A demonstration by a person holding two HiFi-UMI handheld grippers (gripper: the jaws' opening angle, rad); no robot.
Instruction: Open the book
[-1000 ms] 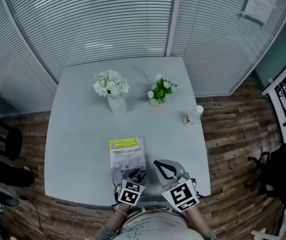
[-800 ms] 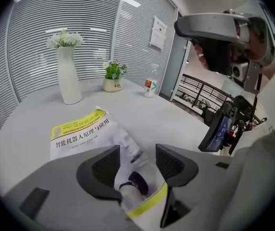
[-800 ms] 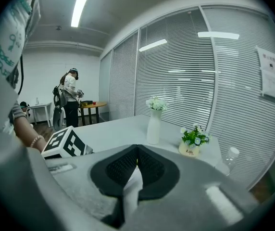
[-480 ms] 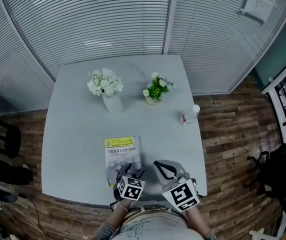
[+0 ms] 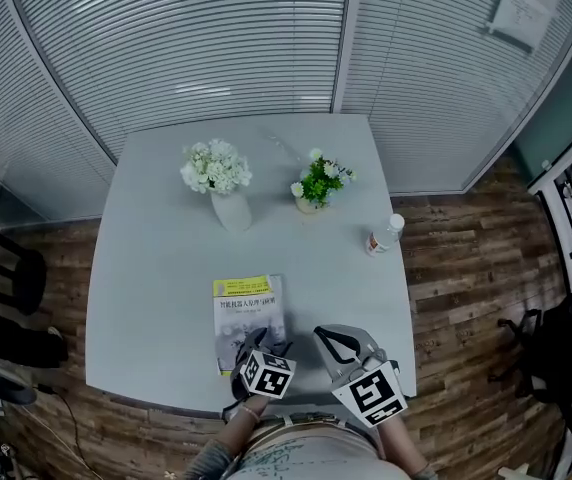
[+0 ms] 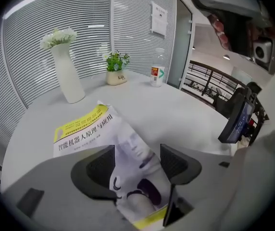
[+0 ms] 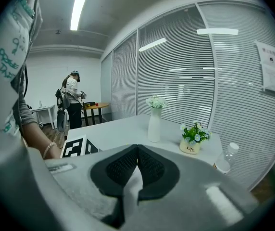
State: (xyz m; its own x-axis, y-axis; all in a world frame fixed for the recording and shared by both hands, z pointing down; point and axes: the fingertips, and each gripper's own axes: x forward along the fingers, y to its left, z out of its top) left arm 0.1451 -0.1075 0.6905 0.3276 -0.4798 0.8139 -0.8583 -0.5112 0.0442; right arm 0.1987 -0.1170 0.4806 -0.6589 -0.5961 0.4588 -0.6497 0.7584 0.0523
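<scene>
The book (image 5: pixel 249 310) lies shut on the grey table (image 5: pixel 156 268), its yellow-banded far end away from me and a pale face printed on the cover. My left gripper (image 5: pixel 266 345) hangs over the book's near end, tilted down. In the left gripper view its jaws (image 6: pixel 136 165) stand wide open, one pad on each side of the cover (image 6: pixel 87 129), neither pressing it. My right gripper (image 5: pixel 328 336) hovers just right of the book, off it. The right gripper view shows its pads (image 7: pixel 136 153) shut together with nothing between them.
At the table's far side stand a white vase of white flowers (image 5: pixel 228 196) and a small potted plant (image 5: pixel 313 183). A small bottle (image 5: pixel 386 233) rests near the right edge. A person (image 7: pixel 72 102) stands far off by another table.
The left gripper has sunk a little over the book's near end and its jaws stand wider apart. The right gripper has stayed where it was.
</scene>
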